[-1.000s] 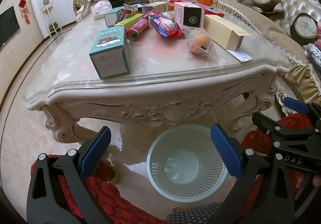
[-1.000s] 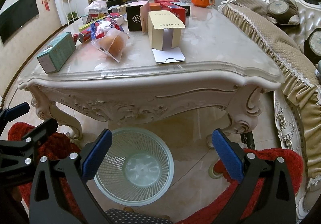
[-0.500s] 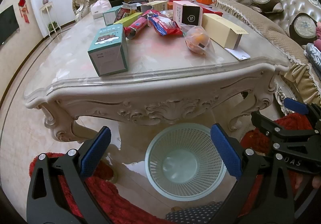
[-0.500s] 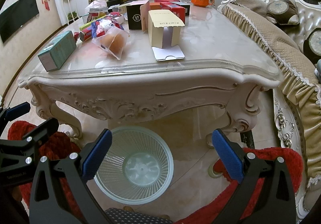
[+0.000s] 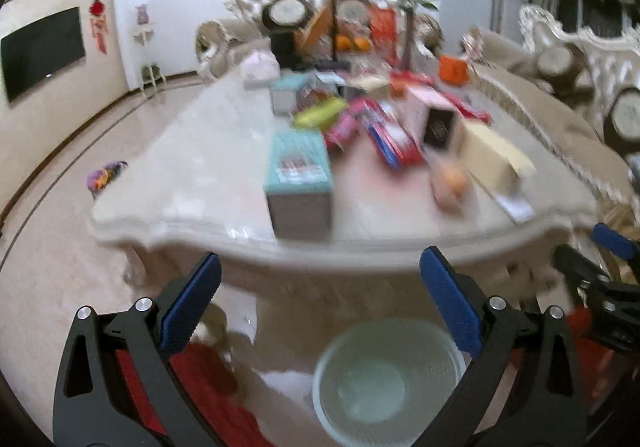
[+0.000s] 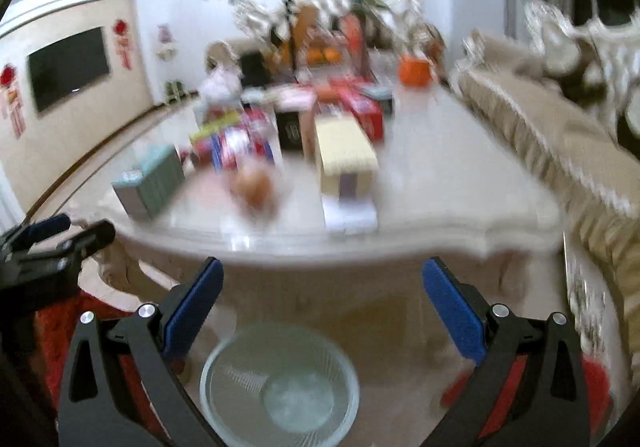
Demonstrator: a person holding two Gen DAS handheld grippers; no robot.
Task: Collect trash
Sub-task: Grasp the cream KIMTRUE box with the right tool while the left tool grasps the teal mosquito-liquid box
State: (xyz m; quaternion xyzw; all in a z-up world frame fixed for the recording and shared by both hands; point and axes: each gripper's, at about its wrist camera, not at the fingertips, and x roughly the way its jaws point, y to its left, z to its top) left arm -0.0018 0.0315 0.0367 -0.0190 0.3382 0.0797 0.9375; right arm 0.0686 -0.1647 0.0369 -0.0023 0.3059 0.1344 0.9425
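Both views are blurred by motion. A pale mesh waste basket (image 5: 386, 379) (image 6: 280, 383) stands on the floor in front of the ornate marble table (image 5: 192, 151) (image 6: 440, 183). On the table lie a teal box (image 5: 299, 183) (image 6: 150, 183), a bagged orange (image 5: 450, 183) (image 6: 254, 185), a cream carton (image 5: 494, 157) (image 6: 346, 157), a black-and-white box (image 5: 438, 127) (image 6: 290, 129) and red and blue wrappers (image 5: 386, 135). My left gripper (image 5: 320, 305) is open and holds nothing, short of the table's edge. My right gripper (image 6: 322, 307) is open too, and empty.
Beige sofas (image 5: 560, 115) (image 6: 560, 143) run along the right side and behind the table. Red fabric (image 5: 208, 379) (image 6: 60, 331) lies low at the near side. A dark screen (image 5: 42, 51) hangs on the left wall. More boxes and oranges crowd the table's far end.
Both grippers have risen and tilted up, so the table top fills more of each view and the basket has slid lower. Both stay open and empty.
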